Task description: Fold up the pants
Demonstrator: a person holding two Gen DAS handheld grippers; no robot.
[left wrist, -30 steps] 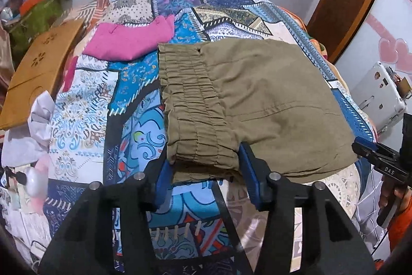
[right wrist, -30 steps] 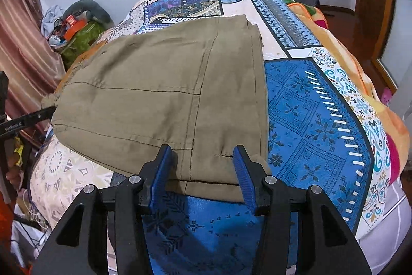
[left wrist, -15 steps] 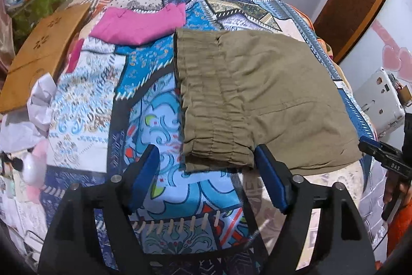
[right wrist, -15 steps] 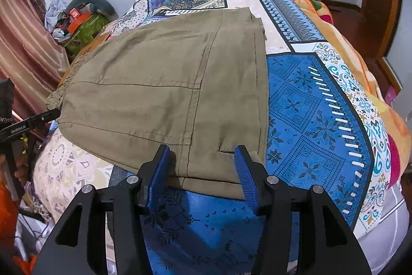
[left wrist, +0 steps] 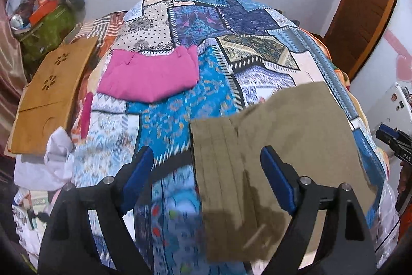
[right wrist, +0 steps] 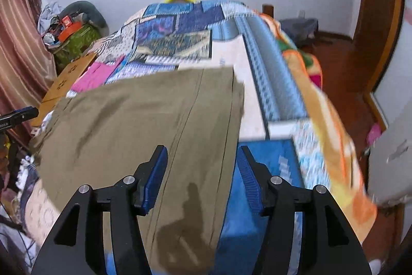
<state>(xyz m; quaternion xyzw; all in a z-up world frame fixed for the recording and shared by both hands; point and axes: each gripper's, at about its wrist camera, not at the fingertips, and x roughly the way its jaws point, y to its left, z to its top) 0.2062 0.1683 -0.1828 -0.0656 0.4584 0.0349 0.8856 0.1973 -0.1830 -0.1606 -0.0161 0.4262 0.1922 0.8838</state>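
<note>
The folded olive-green pants (left wrist: 278,146) lie flat on the patchwork bedspread (left wrist: 164,120), elastic waistband toward the left. My left gripper (left wrist: 207,172) is open and empty, above the waistband end. In the right wrist view the pants (right wrist: 144,125) fill the lower middle. My right gripper (right wrist: 202,174) is open and empty, above their right edge. Each gripper's tip shows at the edge of the other's view. Both views are motion-blurred.
A folded pink garment (left wrist: 152,76) lies further back on the bed. A wooden lap tray (left wrist: 51,99) and white cloth (left wrist: 51,159) sit at the left edge. A cluttered green bag (left wrist: 49,30) stands by the wall. A wooden door (right wrist: 373,30) is at the right.
Both grippers let go of the pants, opened wider and lifted back from the near edge. The pants stay flat on the bed.
</note>
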